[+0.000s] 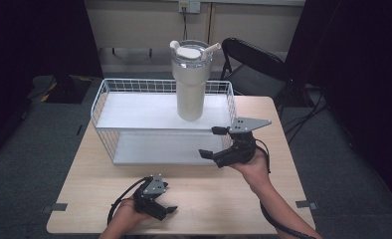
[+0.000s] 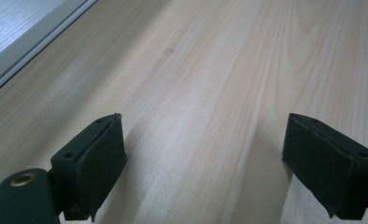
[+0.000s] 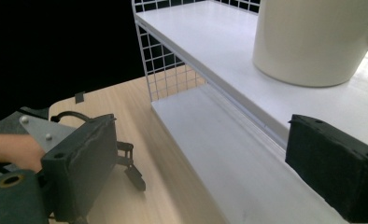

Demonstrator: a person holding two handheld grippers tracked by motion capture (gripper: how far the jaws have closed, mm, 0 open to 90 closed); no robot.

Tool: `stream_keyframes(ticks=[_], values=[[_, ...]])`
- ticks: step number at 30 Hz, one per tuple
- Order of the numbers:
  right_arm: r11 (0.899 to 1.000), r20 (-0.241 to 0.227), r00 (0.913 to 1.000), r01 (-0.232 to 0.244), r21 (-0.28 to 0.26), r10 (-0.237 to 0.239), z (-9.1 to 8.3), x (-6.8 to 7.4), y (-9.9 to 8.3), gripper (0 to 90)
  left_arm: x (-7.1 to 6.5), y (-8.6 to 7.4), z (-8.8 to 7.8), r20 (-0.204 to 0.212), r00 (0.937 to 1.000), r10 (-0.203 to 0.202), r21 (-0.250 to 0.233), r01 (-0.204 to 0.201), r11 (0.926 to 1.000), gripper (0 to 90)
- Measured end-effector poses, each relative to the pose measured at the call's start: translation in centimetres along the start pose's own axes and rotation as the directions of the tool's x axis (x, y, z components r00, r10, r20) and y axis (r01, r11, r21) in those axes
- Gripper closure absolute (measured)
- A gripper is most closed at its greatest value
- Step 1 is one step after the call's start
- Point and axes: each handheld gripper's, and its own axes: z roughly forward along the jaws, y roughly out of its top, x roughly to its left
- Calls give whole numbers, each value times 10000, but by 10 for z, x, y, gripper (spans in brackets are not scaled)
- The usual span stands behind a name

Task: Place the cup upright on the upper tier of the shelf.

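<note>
Right gripper (image 1: 213, 142) fingers spread, empty, nearing the tumbler (image 1: 190, 84) at twelve o'clock: tall, smooth, likely top-heavy, best pinched mid-body. Left gripper (image 1: 170, 209) gapes, idle.

**No readable text anywhere**

No words, numbers, brand marks or signs can be read in any of the three views. The cream tumbler (image 1: 190, 82) on the white shelf (image 1: 134, 112) carries a plain wall with no label. The wooden table (image 1: 219, 199) shows only its grain. The black pads of the left gripper (image 2: 205, 158) and the right gripper (image 3: 201, 163) bear no markings.
</note>
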Motion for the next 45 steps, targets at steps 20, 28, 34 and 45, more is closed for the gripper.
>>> stream_keyframes(ticks=[20,28,34,45], values=[[9995,-191,9998,-27,329,33,-5,1,-39,86,0,0,0,7,10000,-11,5,11,10000,124],[9992,-238,9996,-165,375,174,-8,1,-54,86,0,0,0,7,10000,-11,9,11,10000,124],[9987,-224,9994,-254,444,265,-10,0,-64,86,0,0,0,5,10000,-12,9,12,10000,125],[9984,-243,9992,-296,486,308,-9,-1,-80,86,0,0,0,5,10000,-7,11,7,10000,124]])
